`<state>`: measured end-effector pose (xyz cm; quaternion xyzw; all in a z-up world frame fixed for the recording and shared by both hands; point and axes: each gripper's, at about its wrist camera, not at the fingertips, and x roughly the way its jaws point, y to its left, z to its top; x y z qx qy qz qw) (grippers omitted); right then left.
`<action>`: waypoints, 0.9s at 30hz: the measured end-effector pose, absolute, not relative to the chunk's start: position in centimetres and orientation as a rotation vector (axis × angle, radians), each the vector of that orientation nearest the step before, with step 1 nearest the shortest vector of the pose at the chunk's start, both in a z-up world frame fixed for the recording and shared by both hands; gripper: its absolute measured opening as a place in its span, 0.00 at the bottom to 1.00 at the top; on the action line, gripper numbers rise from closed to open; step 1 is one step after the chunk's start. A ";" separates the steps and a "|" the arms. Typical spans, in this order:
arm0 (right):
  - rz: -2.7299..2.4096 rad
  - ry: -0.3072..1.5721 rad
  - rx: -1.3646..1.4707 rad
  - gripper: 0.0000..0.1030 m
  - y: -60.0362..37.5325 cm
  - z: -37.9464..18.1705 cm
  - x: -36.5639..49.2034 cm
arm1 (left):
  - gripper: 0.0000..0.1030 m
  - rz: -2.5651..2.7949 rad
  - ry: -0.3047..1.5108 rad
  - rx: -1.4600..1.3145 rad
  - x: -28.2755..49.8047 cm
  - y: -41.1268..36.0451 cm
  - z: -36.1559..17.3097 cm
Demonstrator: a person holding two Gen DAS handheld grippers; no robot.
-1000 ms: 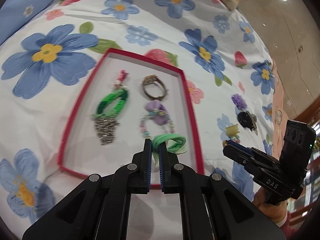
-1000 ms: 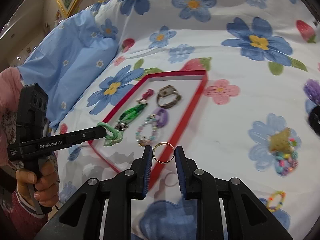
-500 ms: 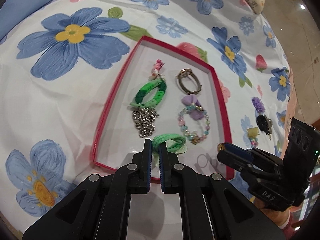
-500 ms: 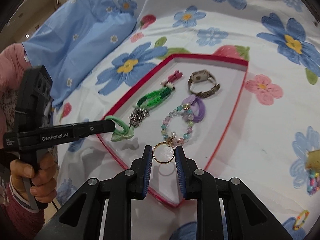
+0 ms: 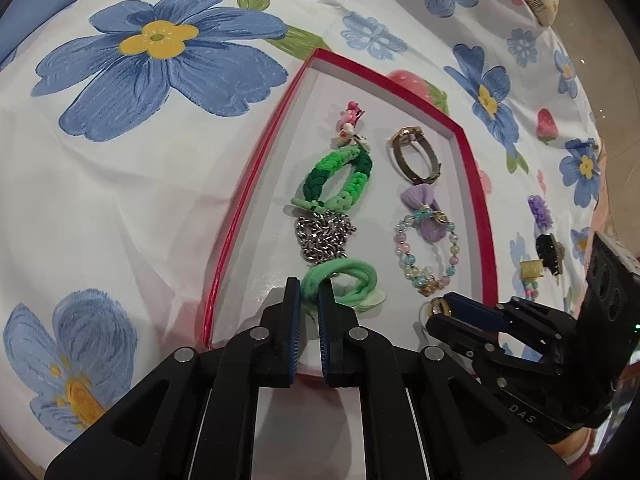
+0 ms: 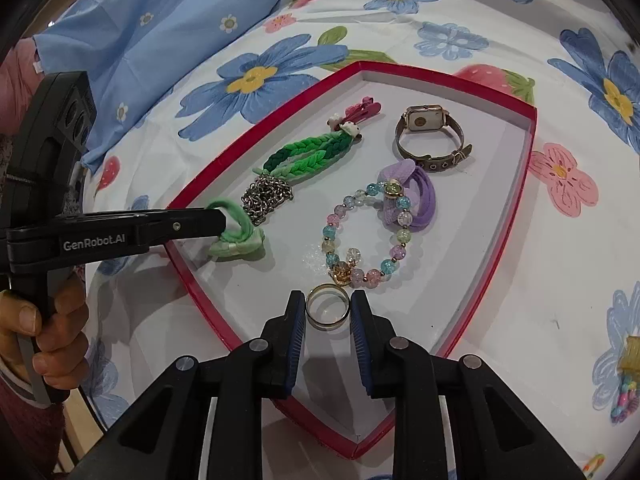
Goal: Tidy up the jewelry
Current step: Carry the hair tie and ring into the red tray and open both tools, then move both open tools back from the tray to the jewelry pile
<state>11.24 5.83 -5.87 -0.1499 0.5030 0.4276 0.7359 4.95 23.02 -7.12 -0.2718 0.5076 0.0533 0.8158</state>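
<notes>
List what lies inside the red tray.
Inside the red tray: pink clip, green braided band, chain, watch, purple tie, beaded bracelet. The chain's end hides under the band.

"GenRobot.AI" in white letters along the black side of the left hand-held gripper (image 6: 218, 224) seen from the right wrist view, "DAS" in small pale letters on the black body of the right hand-held gripper (image 5: 442, 307) seen from the left wrist view, no other text legible
</notes>
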 end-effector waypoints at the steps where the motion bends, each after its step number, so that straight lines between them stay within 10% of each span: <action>1: 0.942 1.108 -0.340 0.23 5.9 -5.9 11.3 | 0.06 0.115 1.086 -0.579 5.0 23.0 -7.2; 27: 0.943 1.040 -0.216 0.30 3.2 -3.6 10.7 | 0.36 0.129 0.998 -0.596 3.8 22.8 -4.8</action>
